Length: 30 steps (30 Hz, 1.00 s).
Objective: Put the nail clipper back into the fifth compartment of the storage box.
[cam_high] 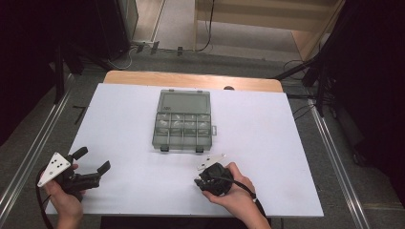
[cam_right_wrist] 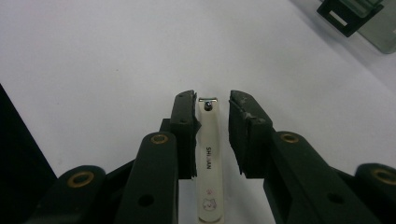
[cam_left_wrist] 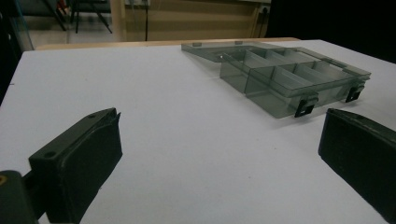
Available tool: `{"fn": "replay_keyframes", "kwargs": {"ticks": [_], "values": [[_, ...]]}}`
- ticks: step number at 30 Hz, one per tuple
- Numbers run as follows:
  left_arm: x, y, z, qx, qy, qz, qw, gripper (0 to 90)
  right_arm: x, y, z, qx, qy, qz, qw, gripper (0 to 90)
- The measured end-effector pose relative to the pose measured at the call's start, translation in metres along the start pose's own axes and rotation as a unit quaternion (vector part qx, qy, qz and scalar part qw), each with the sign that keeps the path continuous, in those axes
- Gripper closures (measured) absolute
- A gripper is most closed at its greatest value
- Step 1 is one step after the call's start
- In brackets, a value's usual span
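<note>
**Right jaws narrow around nail clipper, left jaws wide and empty**

While the right gripper (cam_right_wrist: pixel 212 135) points down at the near right part of the white worktop (cam_high: pixel 267 143), its jaws stand narrow with a white nail clipper (cam_right_wrist: pixel 208 163) lying between them. One pad sits against the clipper's side; a slim gap shows at the other pad, so no full pinch is seen. Clipper lies flat on the worktop, its metal end pointing away from the camera, small print and a cartoon mark on its white top. From the high view the right gripper (cam_high: pixel 213 179) is in the person's right hand (cam_high: pixel 239 193), just short of the box. Left gripper (cam_high: pixel 90 164) rests at the near left corner in the left hand (cam_high: pixel 64 198), jaws wide apart, nothing between them, bare worktop under them in the left gripper view. Farther back, mid-worktop, a smoky clear compartment box (cam_high: pixel 183 125) lies open, lid folded flat behind it, two dark latches on its near edge; compartments look empty. Beyond it, a strip of wooden tabletop edge (cam_high: pixel 191 78), then grey floor (cam_high: pixel 181 59) with cables.
</note>
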<state>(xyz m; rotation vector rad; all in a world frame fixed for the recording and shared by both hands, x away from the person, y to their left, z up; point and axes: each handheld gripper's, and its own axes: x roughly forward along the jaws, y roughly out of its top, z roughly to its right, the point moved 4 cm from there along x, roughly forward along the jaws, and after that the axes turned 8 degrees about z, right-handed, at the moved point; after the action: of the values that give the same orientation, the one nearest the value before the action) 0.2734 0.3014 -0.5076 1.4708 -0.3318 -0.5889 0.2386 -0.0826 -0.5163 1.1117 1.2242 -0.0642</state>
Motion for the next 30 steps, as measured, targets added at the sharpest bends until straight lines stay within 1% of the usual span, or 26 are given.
{"fn": "replay_keyframes", "kwargs": {"ticks": [5, 11, 14, 15, 17, 20, 22, 26, 28, 30], "values": [[0.0, 0.0, 0.0, 0.0, 0.0, 0.0, 1.0, 0.0, 0.006, 0.0, -0.002, -0.001, -0.003, -0.009, 1.0, 74.7], [0.0, 0.0, 0.0, 0.0, 0.0, 0.0, 1.0, 0.0, 0.013, -0.003, -0.002, -0.002, -0.008, -0.012, 0.9999, 76.5], [0.0, 0.0, 0.0, 0.0, 0.0, 0.0, 1.0, 0.0, 0.014, -0.004, -0.002, -0.006, -0.014, -0.007, 0.9999, 77.6], [0.0, 0.0, 0.0, 0.0, 0.0, -0.001, 1.0, 0.0, 0.014, -0.005, -0.004, -0.005, -0.02, -0.007, 0.9998, 77.7], [0.0, 0.0, 0.0, 0.0, -0.001, -0.001, 1.0, 0.0, 0.014, -0.006, -0.006, -0.013, -0.028, -0.002, 0.9995, 78.0], [0.0, 0.0, 0.0, 0.0, -0.001, -0.001, 1.0, 0.0, 0.014, -0.009, -0.005, -0.002, -0.027, 0.013, 0.9996, 78.8], [0.0, 0.0, 0.0, 0.0, -0.001, -0.002, 1.0, 0.0, 0.014, -0.011, -0.004, 0.0, -0.022, 0.021, 0.9995, 79.1], [0.0, 0.0, 0.0, 0.001, -0.001, -0.002, 1.0, 0.0, 0.014, -0.011, -0.005, -0.007, -0.028, 0.022, 0.9993, 79.4], [0.0, 0.0, 0.0, 0.0, -0.001, -0.002, 1.0, 0.0, 0.013, -0.011, -0.005, -0.009, -0.027, 0.025, 0.9993, 79.4], [0.0, 0.0, 0.0, -0.001, -0.001, -0.001, 1.0, 0.0, 0.013, -0.011, -0.004, -0.005, -0.022, 0.027, 0.9994, 79.5]]}}
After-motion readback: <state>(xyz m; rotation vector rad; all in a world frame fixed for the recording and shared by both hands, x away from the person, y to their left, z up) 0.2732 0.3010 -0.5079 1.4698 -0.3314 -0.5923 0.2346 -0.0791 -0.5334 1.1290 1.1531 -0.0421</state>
